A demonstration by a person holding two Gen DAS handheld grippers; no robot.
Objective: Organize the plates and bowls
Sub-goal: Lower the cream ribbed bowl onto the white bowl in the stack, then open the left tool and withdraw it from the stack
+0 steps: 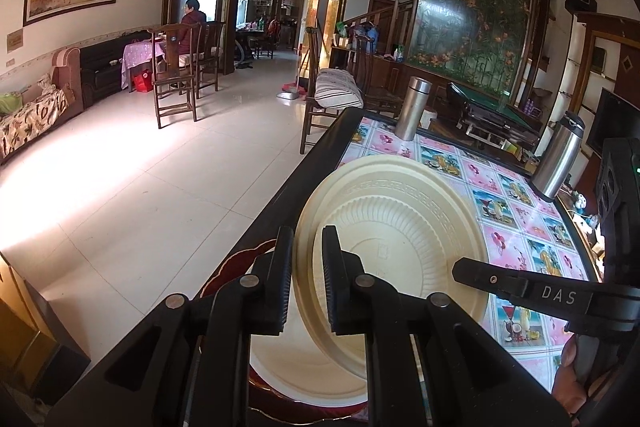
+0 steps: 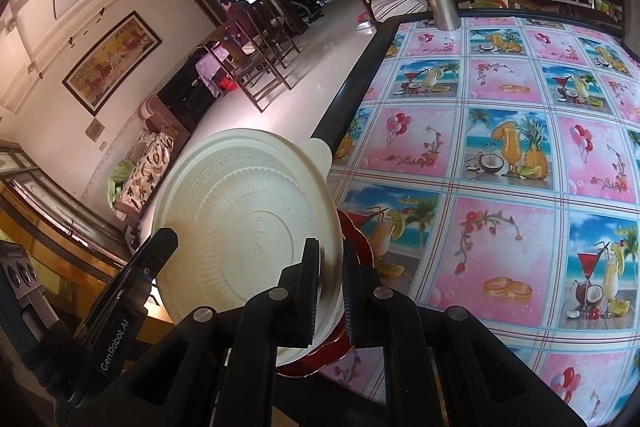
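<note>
both wrist views look down, close, sharing the plate (image 1: 400, 227).

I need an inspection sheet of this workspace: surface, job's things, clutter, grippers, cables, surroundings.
Surface: table with a pink patterned cloth and a dark frame.
Job's things: cream plate held on edge; a second cream dish below it, on a red plate at the table edge.
Clutter: two steel flasks.
Grippers: left hand-held gripper and right hand-held gripper both shut on the cream plate's rim.
Cables: nothing seen.
Surroundings: tiled floor, wooden chairs, a seated person, sofa.
</note>
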